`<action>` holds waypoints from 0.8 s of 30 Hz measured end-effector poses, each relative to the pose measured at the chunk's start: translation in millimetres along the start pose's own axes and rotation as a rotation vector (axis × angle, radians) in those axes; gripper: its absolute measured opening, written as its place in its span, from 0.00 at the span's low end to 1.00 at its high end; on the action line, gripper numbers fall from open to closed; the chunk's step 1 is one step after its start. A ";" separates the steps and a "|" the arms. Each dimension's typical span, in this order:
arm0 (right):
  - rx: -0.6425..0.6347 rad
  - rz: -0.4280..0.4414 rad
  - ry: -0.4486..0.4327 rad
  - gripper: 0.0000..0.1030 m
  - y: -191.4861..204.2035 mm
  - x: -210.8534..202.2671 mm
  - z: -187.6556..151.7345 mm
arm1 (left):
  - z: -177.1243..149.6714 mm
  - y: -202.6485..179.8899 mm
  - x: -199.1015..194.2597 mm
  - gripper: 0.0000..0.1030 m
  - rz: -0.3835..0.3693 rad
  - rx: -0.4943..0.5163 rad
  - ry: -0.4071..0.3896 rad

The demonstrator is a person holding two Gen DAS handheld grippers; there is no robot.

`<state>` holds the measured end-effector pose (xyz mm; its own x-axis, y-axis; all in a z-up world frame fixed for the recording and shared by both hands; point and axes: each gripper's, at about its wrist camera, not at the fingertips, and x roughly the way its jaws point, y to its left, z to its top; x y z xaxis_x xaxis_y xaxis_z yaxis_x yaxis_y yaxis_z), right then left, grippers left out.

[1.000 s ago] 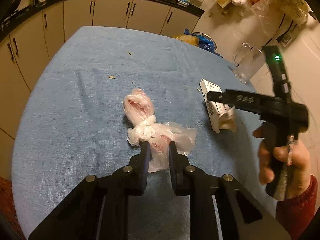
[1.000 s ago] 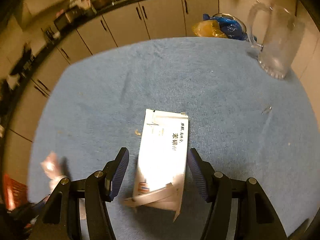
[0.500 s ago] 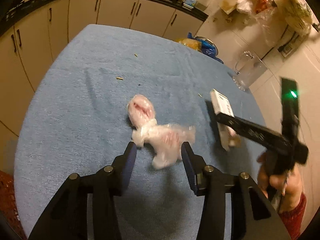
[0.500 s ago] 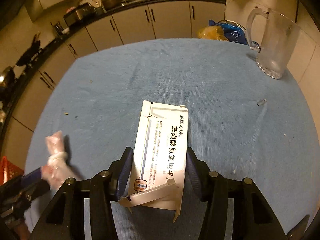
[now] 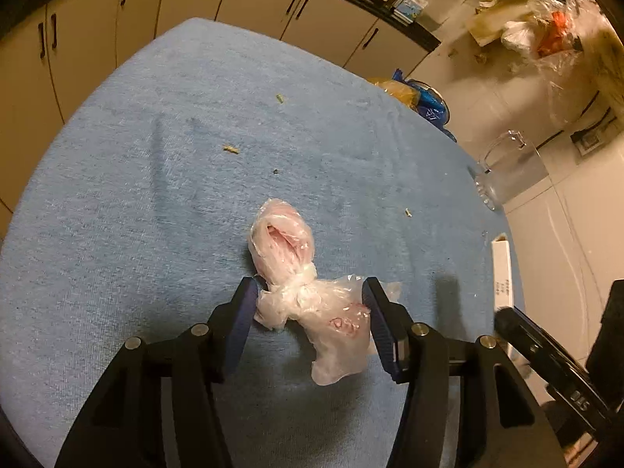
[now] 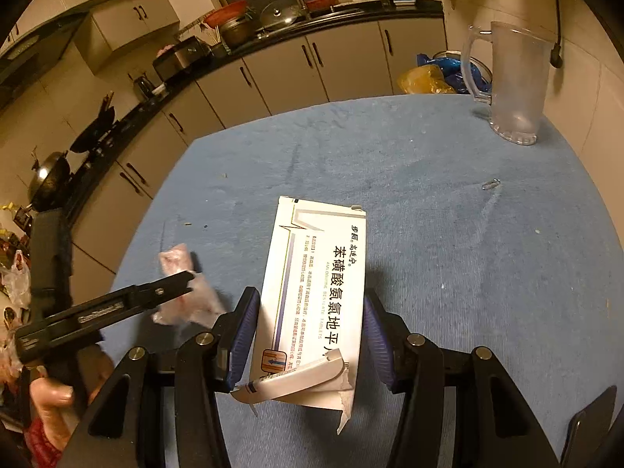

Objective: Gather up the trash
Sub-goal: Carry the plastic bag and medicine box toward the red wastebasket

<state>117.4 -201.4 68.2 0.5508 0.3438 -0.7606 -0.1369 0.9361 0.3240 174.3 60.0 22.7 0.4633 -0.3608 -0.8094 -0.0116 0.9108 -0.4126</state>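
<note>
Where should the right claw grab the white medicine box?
Across its two long edges near the middle, coming in low along its length from the torn-flap end. The medicine box lies flat on the blue tablecloth, lengthwise between the open right claw, so the narrow width fits the jaws. The near flap is torn and curled; probably too flimsy to hold.

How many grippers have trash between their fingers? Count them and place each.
2. The left gripper straddles the knotted plastic bag mid-table, jaws open. The right gripper straddles the torn medicine box nearer the clear pitcher, jaws also open.
</note>
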 end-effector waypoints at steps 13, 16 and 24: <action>-0.007 0.064 -0.073 0.55 17.8 -46.9 -37.7 | -54.9 -24.1 -73.4 0.32 0.038 0.187 -0.143; -0.029 0.102 -0.102 0.55 27.0 -65.0 -54.8 | -77.0 -26.5 -110.0 0.32 0.073 0.217 -0.214; -0.073 0.204 -0.128 0.55 51.4 -90.3 -113.5 | -139.3 -17.6 -165.2 0.32 0.132 0.259 -0.310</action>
<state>-32.9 -175.9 89.7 0.6049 0.5181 -0.6048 -0.3126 0.8529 0.4181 -25.6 75.6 105.5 0.7175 -0.1961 -0.6684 0.1161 0.9798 -0.1628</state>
